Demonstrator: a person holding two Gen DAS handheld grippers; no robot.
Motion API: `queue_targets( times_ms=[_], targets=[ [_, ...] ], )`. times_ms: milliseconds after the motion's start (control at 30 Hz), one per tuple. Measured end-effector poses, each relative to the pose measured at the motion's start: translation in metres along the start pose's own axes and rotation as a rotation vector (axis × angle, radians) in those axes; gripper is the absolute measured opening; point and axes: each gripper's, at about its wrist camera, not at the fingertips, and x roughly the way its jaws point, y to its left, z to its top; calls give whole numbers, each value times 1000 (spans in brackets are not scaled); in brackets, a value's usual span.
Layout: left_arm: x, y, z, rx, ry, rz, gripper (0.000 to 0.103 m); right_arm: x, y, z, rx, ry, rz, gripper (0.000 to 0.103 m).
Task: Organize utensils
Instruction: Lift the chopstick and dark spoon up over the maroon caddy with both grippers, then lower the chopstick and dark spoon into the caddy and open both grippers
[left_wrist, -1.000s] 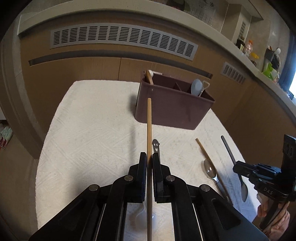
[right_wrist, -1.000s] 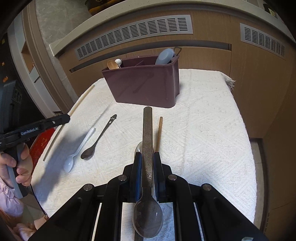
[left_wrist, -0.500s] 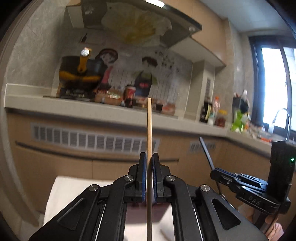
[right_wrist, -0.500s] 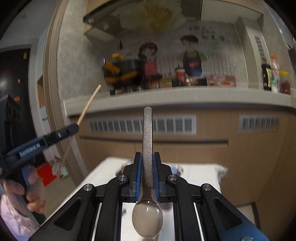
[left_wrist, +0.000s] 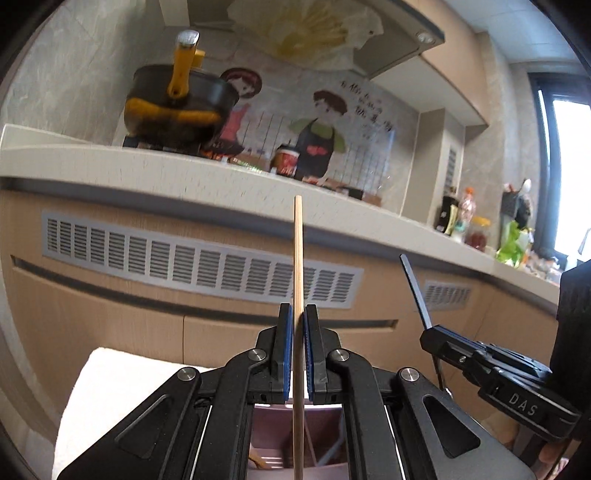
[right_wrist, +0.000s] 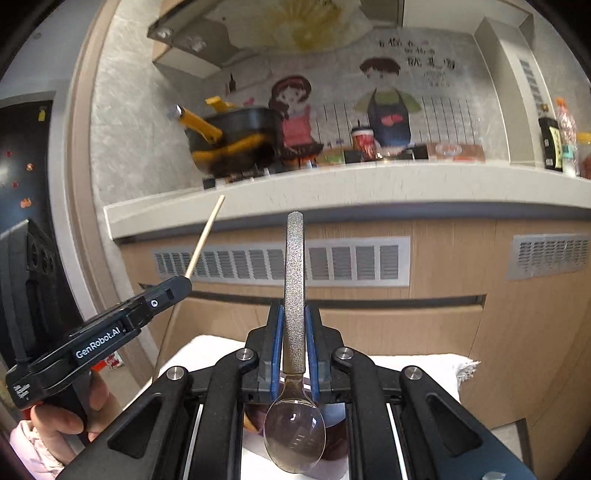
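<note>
Both claws were pinching utensils upright: the left gripper (left_wrist: 294, 354) clamped a wooden chopstick (left_wrist: 297, 258), the right gripper (right_wrist: 294, 343) a metal spoon (right_wrist: 294, 424), bowl down. The maroon caddy (left_wrist: 325, 435) lay directly beneath both, so each long axis already pointed into it.

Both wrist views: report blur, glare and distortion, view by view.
Left wrist: fisheye bends the countertop; the pot is motion-smeared; the window is blown out; the chopstick stays sharp. Right wrist: the counter edge is bowed and blurred; the spoon stays crisp.
</note>
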Motion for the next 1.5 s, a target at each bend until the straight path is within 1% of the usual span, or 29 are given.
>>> queue_targets(
  times_ms=[167, 233, 533, 600, 667, 767, 933, 1000, 1033, 1100, 1133, 1167, 1233, 1300, 1400, 1467, 1500],
  targets=[
    [25, 9, -13, -10, 32, 4, 6, 34, -9, -11, 6, 48, -11, 11],
    [32, 13, -16, -22, 41, -5, 6, 45, -12, -14, 9, 60, -18, 11],
    [55, 22, -37, -44, 43, -4, 6, 84, -18, -32, -17, 117, -45, 11],
    [56, 23, -44, -47, 19, 4, 6, 89, -19, -35, -24, 122, -48, 11],
    [58, 19, -50, -25, -5, 20, 6, 93, -17, -39, -46, 117, -58, 11],
    [60, 14, -62, -2, -20, 36, 6, 97, -14, -44, -77, 100, -78, 11],
    [63, 12, -80, 23, 27, 42, 6, 101, -8, -57, -131, 101, -98, 11],
    [64, 12, -87, 30, 74, 35, 6, 103, -5, -64, -156, 122, -95, 11],
    [64, 11, -91, 31, 104, 25, 8, 102, -4, -66, -165, 131, -93, 11],
    [62, 9, -99, 50, 150, 23, 8, 99, -3, -73, -182, 170, -73, 15],
    [62, 9, -102, 57, 169, 21, 8, 97, -4, -75, -179, 183, -66, 20],
    [61, 8, -105, 61, 193, 18, 8, 94, -5, -77, -175, 190, -57, 29],
    [61, 8, -109, 63, 239, 16, 8, 88, -6, -79, -168, 199, -49, 39],
    [55, 6, -108, 71, 255, 13, 9, 81, -6, -78, -163, 203, -46, 43],
    [46, 7, -107, 55, 273, 4, 11, 69, -5, -76, -161, 200, -54, 61],
    [36, 10, -106, 37, 276, -1, 23, 58, -5, -76, -153, 195, -60, 78],
    [30, 11, -104, 30, 273, -4, 25, 50, -5, -76, -152, 190, -73, 81]
  ],
)
